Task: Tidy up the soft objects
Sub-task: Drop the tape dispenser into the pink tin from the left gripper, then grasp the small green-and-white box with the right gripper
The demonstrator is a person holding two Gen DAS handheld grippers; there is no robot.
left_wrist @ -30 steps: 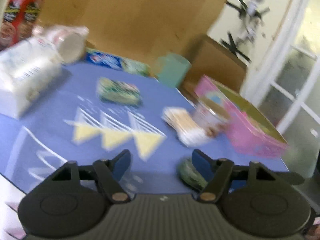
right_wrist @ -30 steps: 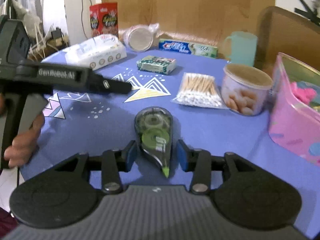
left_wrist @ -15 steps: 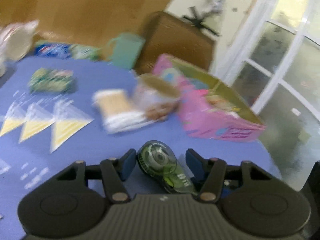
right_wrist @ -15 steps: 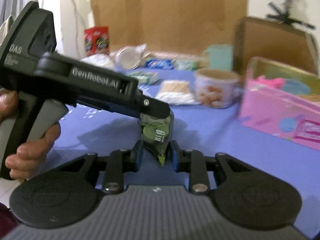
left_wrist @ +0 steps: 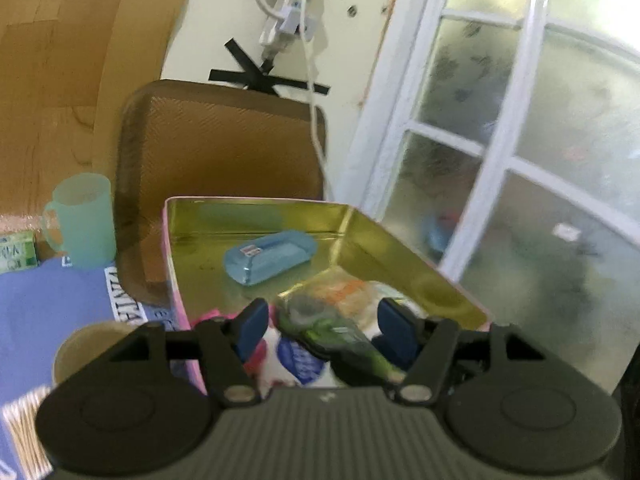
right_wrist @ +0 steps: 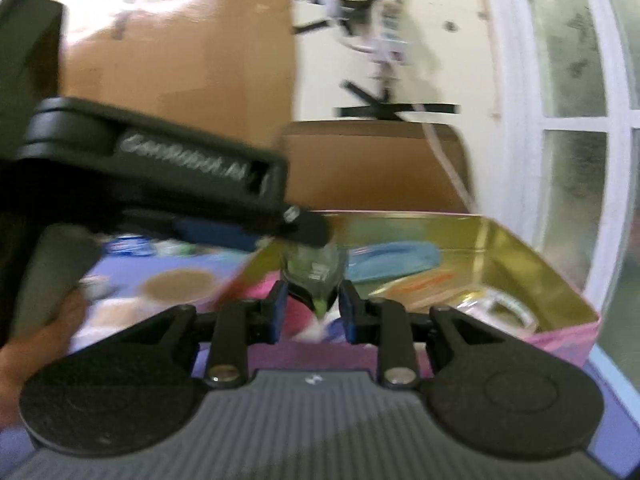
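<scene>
The green correction tape dispenser (right_wrist: 313, 280) is gripped between my right gripper's (right_wrist: 312, 310) blue pads, held over the near edge of the pink tin with a gold inside (right_wrist: 520, 248). In the left wrist view the dispenser (left_wrist: 336, 332) lies between the jaws of my left gripper (left_wrist: 324, 328), which stand wide apart, not touching it. The tin (left_wrist: 256, 208) holds a blue case (left_wrist: 270, 256), an orange-printed packet (left_wrist: 352, 292) and a pink and white packet (left_wrist: 288, 352).
A mint green cup (left_wrist: 82, 220) and a brown chair back (left_wrist: 220, 152) stand behind the tin. A round beige-lidded tub (right_wrist: 176, 286) and cotton swabs (left_wrist: 20, 428) sit on the blue tablecloth (left_wrist: 52, 304) to the left. A glass door is at the right.
My right gripper lifted the dispenser off the tablecloth and carried it right, over the pink tin. My left gripper swung right along with it, jaws still apart.
</scene>
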